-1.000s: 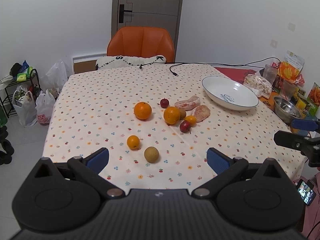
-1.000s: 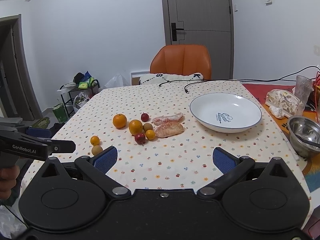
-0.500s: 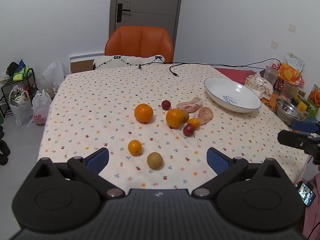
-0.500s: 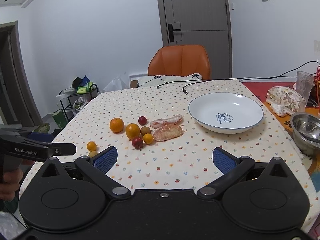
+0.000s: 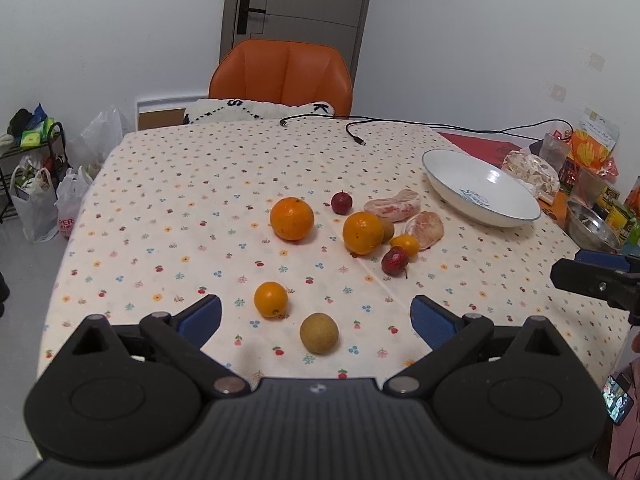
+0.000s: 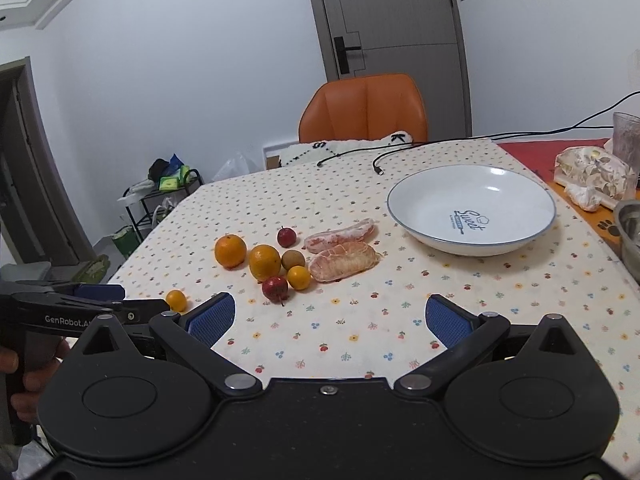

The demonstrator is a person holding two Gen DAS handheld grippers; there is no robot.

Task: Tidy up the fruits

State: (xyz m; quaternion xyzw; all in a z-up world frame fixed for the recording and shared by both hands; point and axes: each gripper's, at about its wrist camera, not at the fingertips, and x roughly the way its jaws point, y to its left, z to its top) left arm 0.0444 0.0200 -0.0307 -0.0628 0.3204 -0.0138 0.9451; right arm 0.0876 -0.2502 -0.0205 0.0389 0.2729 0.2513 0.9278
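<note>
Nothing sorted yet, as we read it: the white bowl [image 6: 472,210] sits empty at table's right side, all fruit loose on the tablecloth [image 5: 180,200]. We see two big oranges [image 5: 292,218], two small red fruits [image 5: 395,261], two small oranges [image 5: 271,299], two brown round fruits [image 5: 319,333] & two peeled pomelo segments [image 6: 345,261]. Segments lie flat, nearly parallel, long axes running left-right, angled up toward the bowl. Left gripper [image 5: 316,314] and right gripper [image 6: 326,318] both spread wide, holding nothing, above the near edge. All picks remain
</note>
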